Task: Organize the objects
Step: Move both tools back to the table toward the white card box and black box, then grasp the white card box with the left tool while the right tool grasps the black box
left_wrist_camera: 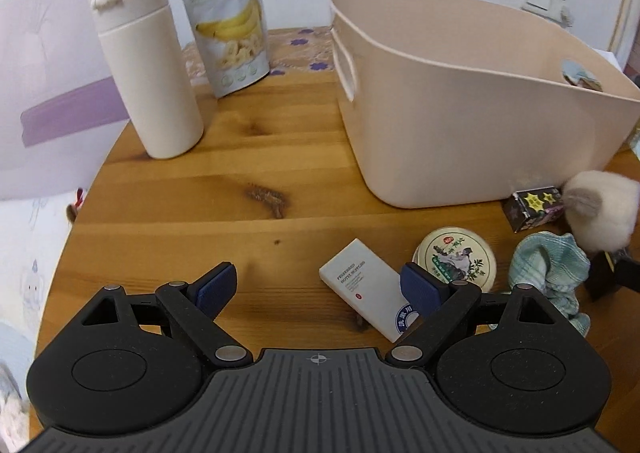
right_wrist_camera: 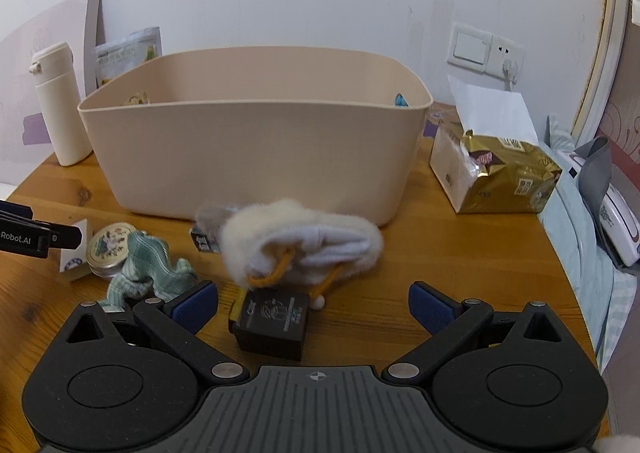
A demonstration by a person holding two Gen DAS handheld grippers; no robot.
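Bin contents mostly hidden, white box partly covered

Home, looks like a bedroom. Round wooden counter pushed against a plain white wall with a light switch and socket plate, plug in it. Bed with pale blue-green bedding just beside the counter on the right. Household clutter on top: beige plastic storage tub, cream thermos bottle, banana chip pouch, gold snack bag, round balm tin, crumpled green cloth, fluffy white pouch.
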